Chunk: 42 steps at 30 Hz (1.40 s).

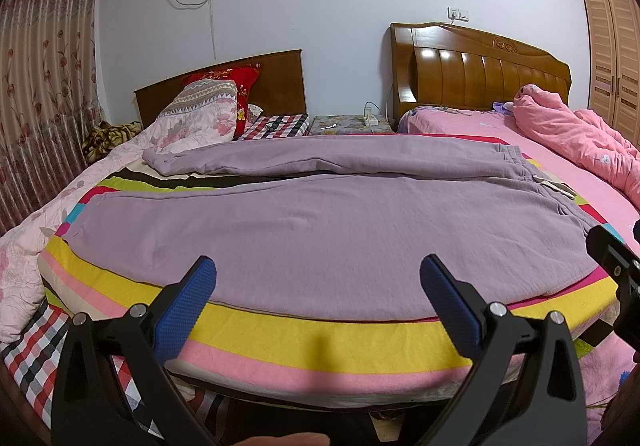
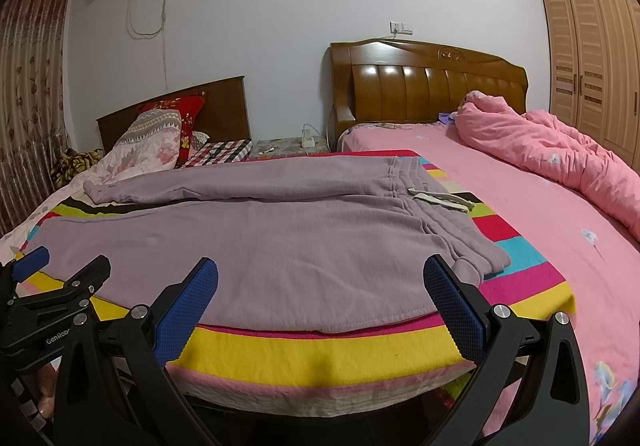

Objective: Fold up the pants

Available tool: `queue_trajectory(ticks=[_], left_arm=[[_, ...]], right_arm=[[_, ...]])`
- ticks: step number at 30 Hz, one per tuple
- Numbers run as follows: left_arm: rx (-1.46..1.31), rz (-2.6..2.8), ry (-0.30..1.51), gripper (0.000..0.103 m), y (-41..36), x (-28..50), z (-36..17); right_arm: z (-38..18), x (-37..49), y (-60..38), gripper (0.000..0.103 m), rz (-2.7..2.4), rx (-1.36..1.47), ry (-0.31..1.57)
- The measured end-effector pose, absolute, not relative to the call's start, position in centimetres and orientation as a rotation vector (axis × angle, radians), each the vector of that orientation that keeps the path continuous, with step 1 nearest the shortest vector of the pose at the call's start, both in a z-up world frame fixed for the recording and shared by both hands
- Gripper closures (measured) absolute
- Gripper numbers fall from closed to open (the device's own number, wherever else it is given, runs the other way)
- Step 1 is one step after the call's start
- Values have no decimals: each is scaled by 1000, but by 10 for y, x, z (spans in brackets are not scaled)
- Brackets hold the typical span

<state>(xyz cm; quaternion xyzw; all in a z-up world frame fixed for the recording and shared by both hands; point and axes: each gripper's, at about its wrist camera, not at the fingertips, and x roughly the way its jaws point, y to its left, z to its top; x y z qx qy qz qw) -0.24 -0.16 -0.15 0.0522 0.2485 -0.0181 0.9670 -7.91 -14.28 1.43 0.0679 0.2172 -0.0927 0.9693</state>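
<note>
1. Nearest the lens in the left wrist view is the left gripper [image 1: 318,278], black-framed with blue textured pads; its jaws stand spread wide and released, holding nothing, poised just short of the near hem of the cloth.
2. The right gripper [image 2: 320,278] looks the same in its own view: jaws parted, empty, hovering at the bed's near edge closer to the waist end.
3. The soft mauve knit jogging pants [image 1: 320,221] lie spread flat on a brightly striped fleece blanket [image 1: 340,338] that covers the bed, waistband to the right, cuffs to the left.
4. One leg lies near the grippers, the other farther back; a narrow strip of blanket shows between them toward the cuffs.
5. The ribbed elastic waistband [image 2: 404,169] is gathered, and a pale drawstring [image 2: 440,199] trails off it onto the blanket.
6. Handling, as I judge it: light, limp and thick-napped, so it should drape and sag rather than hold shape; not slippery, likely to cling a little to the fleece beneath.
7. Good holds would be the near outer seam edge, one gripper near the waistband corner and one near the cuff, pinching only the pants and not the blanket.
8. The fabric shows mild wrinkles but no twists.
</note>
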Motion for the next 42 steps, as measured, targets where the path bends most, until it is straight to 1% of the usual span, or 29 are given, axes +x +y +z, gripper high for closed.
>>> queue_trajectory(ticks=[27, 30, 33, 36, 38, 40, 42], left_arm=[[98, -66, 508, 1, -2, -4, -4], [104, -126, 466, 1, -3, -4, 2], [238, -150, 381, 1, -14, 3, 18], [363, -150, 306, 1, -22, 27, 38], [374, -146, 317, 1, -20, 60, 55], [338, -203, 401, 1, -16, 102, 67], [289, -321, 579, 1, -15, 165, 72]], right_arm=[[11, -74, -144, 4, -188, 142, 458], [13, -64, -149, 4, -144, 112, 451], [24, -42, -162, 4, -136, 47, 441], [46, -6, -190, 4, -141, 7, 439], [60, 32, -223, 4, -139, 48, 470], [65, 77, -255, 4, -141, 86, 539], [62, 128, -285, 4, -131, 103, 600]])
